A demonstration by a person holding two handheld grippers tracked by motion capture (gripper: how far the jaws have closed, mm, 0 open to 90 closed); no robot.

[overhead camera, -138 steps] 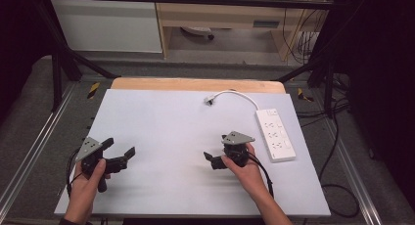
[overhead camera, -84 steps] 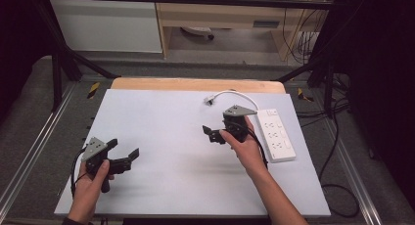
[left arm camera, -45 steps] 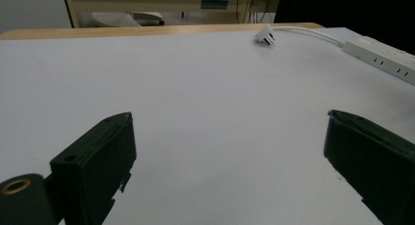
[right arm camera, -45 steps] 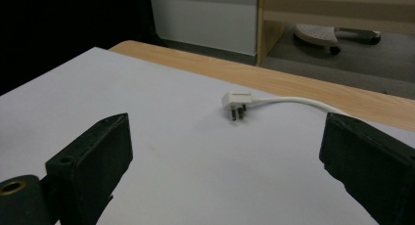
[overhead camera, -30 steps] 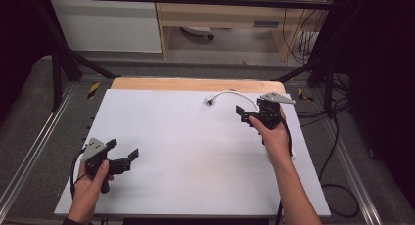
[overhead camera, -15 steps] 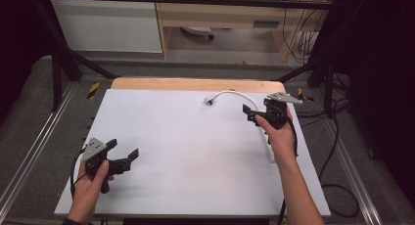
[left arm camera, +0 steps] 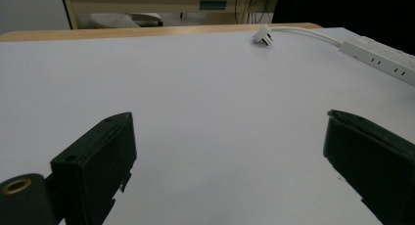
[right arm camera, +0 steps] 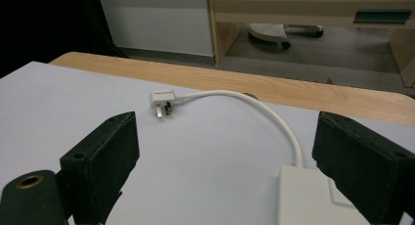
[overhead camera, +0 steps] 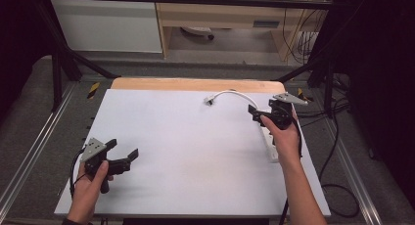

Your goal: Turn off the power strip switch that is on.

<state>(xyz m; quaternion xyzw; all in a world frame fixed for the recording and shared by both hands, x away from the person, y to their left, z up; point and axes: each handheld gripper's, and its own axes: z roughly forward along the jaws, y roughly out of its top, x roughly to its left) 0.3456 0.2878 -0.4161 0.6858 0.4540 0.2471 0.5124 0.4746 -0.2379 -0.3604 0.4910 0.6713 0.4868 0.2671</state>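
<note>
- The worktop (overhead camera: 195, 151) is a pale sheet with a bare wooden strip (overhead camera: 195, 84) along its far edge
- A white power strip (overhead camera: 270, 143) lies near the right edge of the worktop, running near to far; in the high view the right hand covers most of it
- Its white cable (right arm camera: 254, 105) curves from the far end of the strip up and to the left, ending in a white plug (right arm camera: 161, 98) that lies on its side on the worktop, pins showing
- The right gripper (overhead camera: 262, 115) is held over the far end of the power strip, jaws pointing left and toward the far side; the right hand (overhead camera: 284, 137) grips it from behind
- In the right gripper view the jaws stand wide apart with nothing between them; the end of the power strip (right arm camera: 313, 198) sits low in the gap, nearer the right jaw, and the plug lies beyond the left jaw
- The left gripper (overhead camera: 122, 154) is at the near left of the worktop, held in the left hand (overhead camera: 88, 186), jaws pointing right
- In the left gripper view its jaws are also spread wide and hold nothing, with bare worktop between them; the plug (left arm camera: 263, 36) and the power strip (left arm camera: 379, 56) show far off toward the right
</note>
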